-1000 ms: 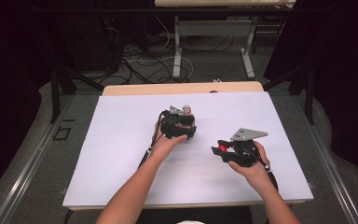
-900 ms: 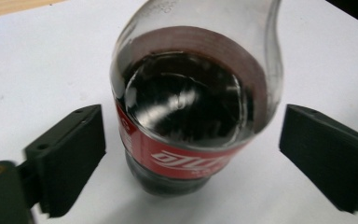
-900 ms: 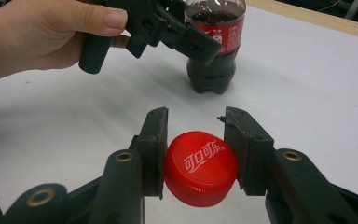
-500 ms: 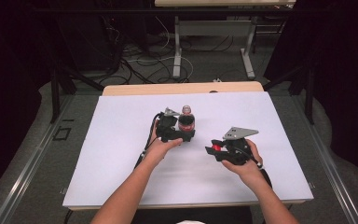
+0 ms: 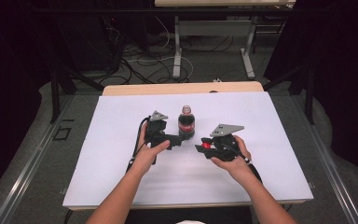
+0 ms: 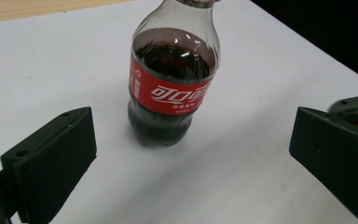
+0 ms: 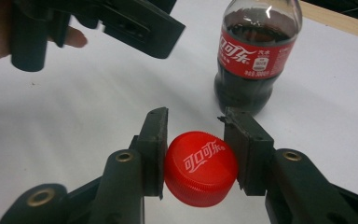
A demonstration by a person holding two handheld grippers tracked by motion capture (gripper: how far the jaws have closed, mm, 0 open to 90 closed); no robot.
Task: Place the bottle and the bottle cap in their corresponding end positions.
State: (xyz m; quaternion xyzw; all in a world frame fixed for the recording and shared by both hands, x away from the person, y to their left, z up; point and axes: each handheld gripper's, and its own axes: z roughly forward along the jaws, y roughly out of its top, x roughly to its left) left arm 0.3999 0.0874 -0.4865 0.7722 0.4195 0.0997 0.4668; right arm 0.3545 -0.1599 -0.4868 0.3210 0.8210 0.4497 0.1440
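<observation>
Cola bottle (image 5: 186, 123) stands upright on the white table (image 5: 98, 154), around the middle and slightly toward the far side, uncapped — neck looks open in the high view. Left gripper (image 5: 179, 140) sits just left and near of the bottle, jaws spread wide with nothing between them; in the left gripper view the bottle (image 6: 172, 88) stands free beyond the two pads, clear table on both sides of it. Likely the bottle was set down so it stands alone while the cap gets dealt with. Right gripper (image 5: 200, 149) is to the right and nearer, jaws clamped narrow on the red cap (image 7: 200, 168), pads pressing both sides of its ribbed edge, logo facing up; bottle (image 7: 256, 56) is beyond it, apart from the cap. Holding the cap by the rim keeps it level, probably for either putting down or screwing back on. Versus the earlier frames: a second ago the left gripper was around the bottle; its jaws have just been opening, now nothing in them, and the hand has backed off left and toward the person. Right hand has drifted left toward the bottle, grip on the cap unchanged.
</observation>
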